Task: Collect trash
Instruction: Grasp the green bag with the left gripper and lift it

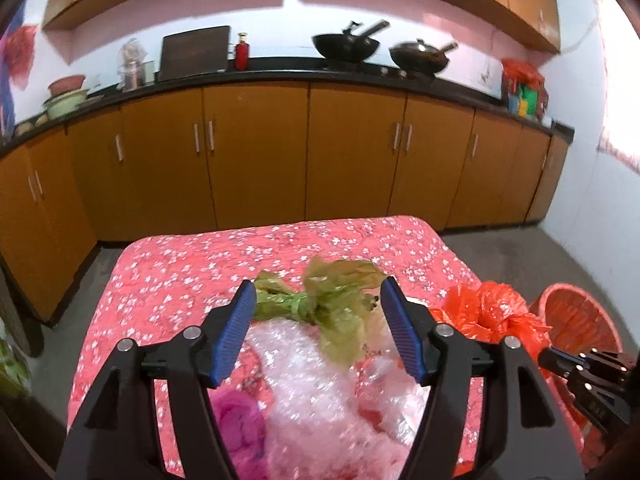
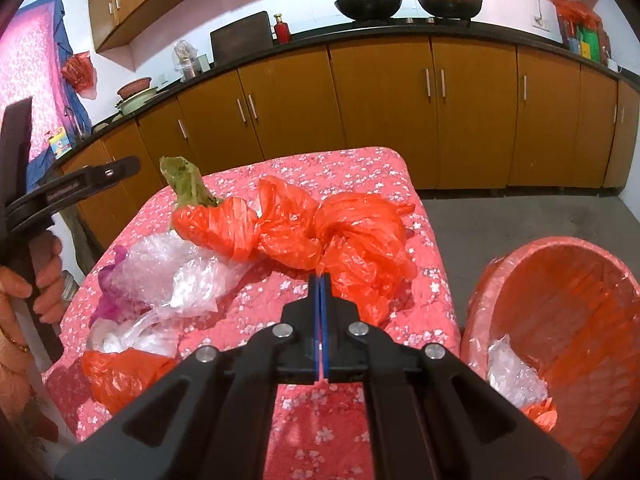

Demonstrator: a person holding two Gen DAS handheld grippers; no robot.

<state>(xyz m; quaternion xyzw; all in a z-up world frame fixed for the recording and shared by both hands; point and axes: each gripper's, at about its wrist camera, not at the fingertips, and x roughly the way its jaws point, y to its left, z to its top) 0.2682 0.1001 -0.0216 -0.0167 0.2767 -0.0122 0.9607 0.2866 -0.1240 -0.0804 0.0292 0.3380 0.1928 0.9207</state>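
The knotted green bag point(image 1: 320, 306) sits on the pink floral table point(image 1: 168, 264) just ahead of the left claw point(image 1: 318, 332), whose jaws gape wide around nothing, while the right claw point(image 2: 321, 280) is pinched closed and empty, orange bags point(image 2: 320, 228) right in front, orange bin point(image 2: 568, 320) to its right.

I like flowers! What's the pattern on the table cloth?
Small white flowers on a pink-red cloth, clearest in the right wrist view.

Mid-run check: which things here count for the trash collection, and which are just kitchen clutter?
Job:
green bag
orange bags
clear plastic wrap
purple scrap
orange basket

Clutter:
woks
red bottle
stacked bowls
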